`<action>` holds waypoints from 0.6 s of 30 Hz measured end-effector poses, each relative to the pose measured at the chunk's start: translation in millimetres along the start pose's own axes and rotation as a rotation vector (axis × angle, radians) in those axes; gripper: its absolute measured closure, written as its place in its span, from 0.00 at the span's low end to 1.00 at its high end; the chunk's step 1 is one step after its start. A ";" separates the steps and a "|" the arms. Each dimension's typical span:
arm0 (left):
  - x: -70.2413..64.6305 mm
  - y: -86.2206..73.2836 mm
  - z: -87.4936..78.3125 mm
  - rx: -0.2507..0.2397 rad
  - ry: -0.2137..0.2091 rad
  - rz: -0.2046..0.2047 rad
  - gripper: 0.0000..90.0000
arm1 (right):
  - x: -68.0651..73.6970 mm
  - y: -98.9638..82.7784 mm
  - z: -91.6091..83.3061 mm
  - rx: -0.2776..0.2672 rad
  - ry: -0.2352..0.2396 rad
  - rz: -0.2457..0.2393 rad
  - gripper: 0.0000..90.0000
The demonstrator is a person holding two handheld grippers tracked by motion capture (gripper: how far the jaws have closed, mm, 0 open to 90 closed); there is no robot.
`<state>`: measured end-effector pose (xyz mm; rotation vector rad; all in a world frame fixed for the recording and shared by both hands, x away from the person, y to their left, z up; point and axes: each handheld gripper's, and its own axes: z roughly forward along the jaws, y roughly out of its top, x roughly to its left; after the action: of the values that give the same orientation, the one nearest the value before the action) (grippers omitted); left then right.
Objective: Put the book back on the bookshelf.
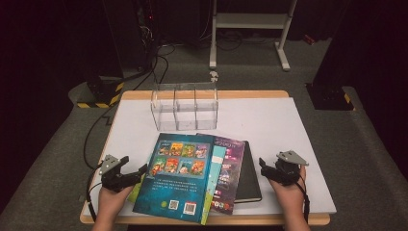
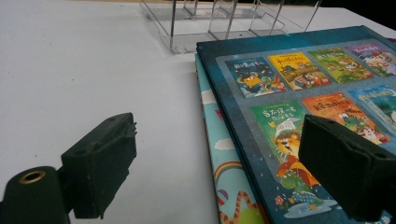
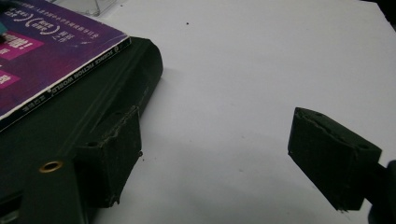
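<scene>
A pile of books lies at the table's near middle. On top is a dark blue picture book (image 1: 177, 177) (image 2: 299, 93), over a light blue rainbow-cover book (image 2: 224, 154), a purple magazine (image 1: 230, 173) (image 3: 42, 51) and a black notebook (image 1: 249, 174) (image 3: 93, 107). My left gripper (image 1: 138, 172) (image 2: 219, 168) sits at the pile's left edge, open and empty, one jaw over the blue cover. At the black notebook's right edge, my right gripper (image 1: 263, 167) (image 3: 215, 158) is open and empty above the white tabletop.
A clear acrylic rack (image 1: 185, 106) (image 2: 224, 21) with three compartments stands behind the books. The white table (image 1: 269, 120) has bare surface left and right of the pile. Cables and a white metal stand (image 1: 250, 29) are on the floor beyond.
</scene>
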<state>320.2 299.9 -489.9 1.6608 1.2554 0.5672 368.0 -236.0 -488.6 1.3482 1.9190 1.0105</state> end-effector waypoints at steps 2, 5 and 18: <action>1.0 0.1 1.4 0.014 -0.005 -0.010 0.14 | 0.6 -0.9 0.2 0.006 0.002 -0.003 0.19; 1.3 -0.1 2.7 0.027 -0.002 -0.014 0.15 | 0.3 -1.9 -0.1 0.011 0.005 -0.006 0.19; -1.7 -5.8 0.7 0.092 -0.045 -0.016 0.16 | 1.1 3.0 3.0 0.004 0.024 0.003 0.19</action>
<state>317.4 298.3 -494.9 1.7281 1.2779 0.4660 371.6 -233.6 -487.8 1.3474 1.9379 1.0296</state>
